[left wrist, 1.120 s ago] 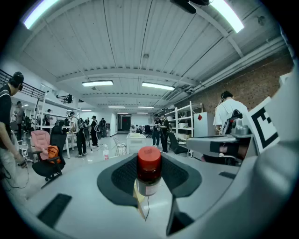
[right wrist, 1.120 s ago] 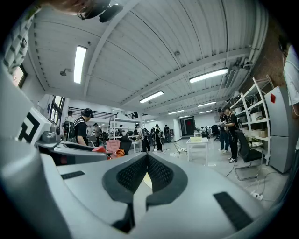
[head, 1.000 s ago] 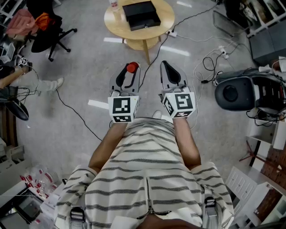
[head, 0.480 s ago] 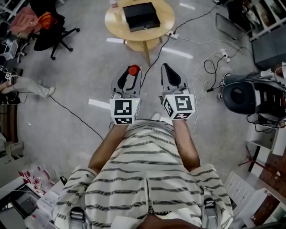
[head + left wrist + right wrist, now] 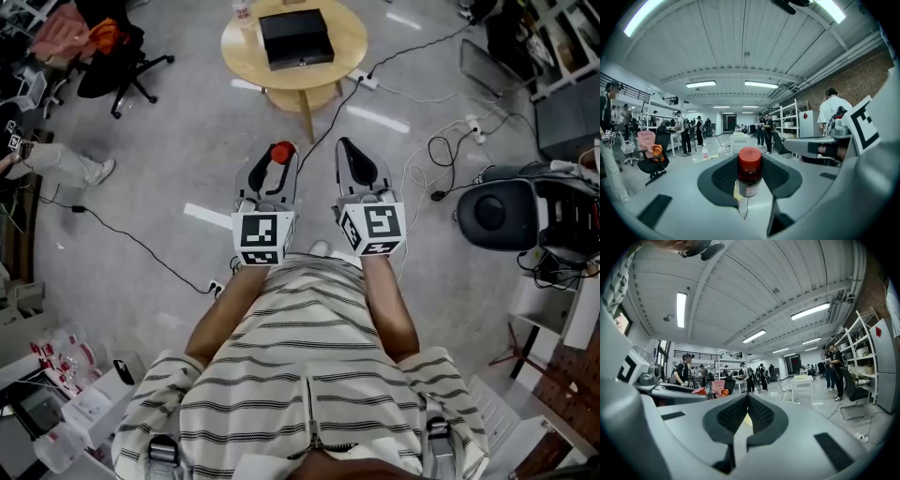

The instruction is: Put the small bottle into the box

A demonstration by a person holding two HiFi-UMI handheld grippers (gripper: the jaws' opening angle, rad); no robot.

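My left gripper (image 5: 274,157) is shut on the small bottle (image 5: 280,151), a glass vial with a red cap. In the left gripper view the small bottle (image 5: 749,171) stands upright between the black pads of that left gripper (image 5: 749,180). My right gripper (image 5: 345,150) is held beside it at the same height, shut, with nothing in it. In its own view the right gripper (image 5: 747,411) has its pads pressed together. The black box (image 5: 296,38) lies open-topped on a round wooden table (image 5: 349,45), well ahead of both grippers.
A white bottle (image 5: 242,11) stands on the table's left edge. A black office chair (image 5: 105,58) is at the far left. Cables (image 5: 141,246) run over the grey floor. A black round machine (image 5: 497,214) and shelves sit at the right.
Both grippers keep their pose and the bottle stays held. The table and floor have slid slightly in view, and the person's leg at the left has shifted.
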